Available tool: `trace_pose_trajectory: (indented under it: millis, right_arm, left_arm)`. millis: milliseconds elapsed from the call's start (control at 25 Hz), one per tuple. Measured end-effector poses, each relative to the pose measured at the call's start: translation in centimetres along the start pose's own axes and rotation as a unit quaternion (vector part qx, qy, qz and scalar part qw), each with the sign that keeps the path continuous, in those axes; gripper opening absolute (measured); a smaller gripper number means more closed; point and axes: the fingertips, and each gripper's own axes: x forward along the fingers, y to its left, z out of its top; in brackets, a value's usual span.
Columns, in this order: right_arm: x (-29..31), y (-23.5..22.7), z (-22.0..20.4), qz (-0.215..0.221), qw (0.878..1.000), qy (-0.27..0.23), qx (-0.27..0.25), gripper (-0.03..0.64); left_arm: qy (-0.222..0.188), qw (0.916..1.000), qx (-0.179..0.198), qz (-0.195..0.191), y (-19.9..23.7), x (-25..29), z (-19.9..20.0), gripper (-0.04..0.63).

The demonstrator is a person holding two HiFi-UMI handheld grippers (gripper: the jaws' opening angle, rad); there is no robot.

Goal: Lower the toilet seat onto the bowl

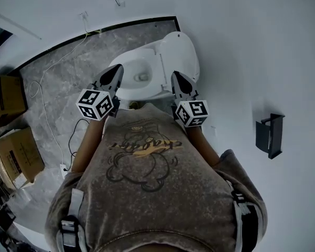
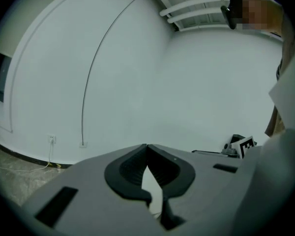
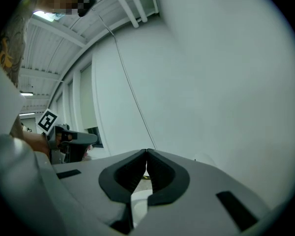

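In the head view a white toilet (image 1: pixel 142 77) stands against the wall ahead of me. Its bowl is uncovered, and the seat and lid (image 1: pixel 179 54) stand raised at the right side, leaning toward the wall. My left gripper (image 1: pixel 116 70) hovers over the bowl's near left rim, jaws shut with nothing between them. My right gripper (image 1: pixel 177 77) hangs just in front of the raised seat's lower edge, also shut and empty. The left gripper view shows the left gripper (image 2: pixel 147 145) with tips touching, aimed at bare wall. In the right gripper view the right gripper (image 3: pixel 147 151) has its tips closed too.
Two cardboard boxes (image 1: pixel 5 98) (image 1: pixel 18 156) sit on the grey floor at the left. A white cable (image 1: pixel 47 114) trails across the floor. A black holder (image 1: pixel 269 134) is fixed to the right wall. A wall socket (image 2: pixel 51 139) sits low on the far wall.
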Motion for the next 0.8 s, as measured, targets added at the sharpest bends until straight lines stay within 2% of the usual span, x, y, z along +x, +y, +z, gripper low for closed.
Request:
trace_pose_trajectory:
  millis: [280,520,800]
  right_arm:
    - [-0.3,0.0,-0.5,0.0,1.0,-0.011,-0.003,0.026]
    - [-0.1,0.8,-0.4,0.009,1.0,-0.019,-0.008,0.026]
    - [0.7,1.7,0.1,0.016,0.999,-0.025,-0.014,0.026]
  left_arm:
    - [-0.031,0.9991,0.01,0.027,0.8,-0.8,-1.0,0.01]
    - [-0.024,0.9984,0.037,0.034,0.8,-1.0,-1.6,0.01]
    - [-0.023,0.9978,0.048,0.04,1.2,-1.6,-1.6,0.01]
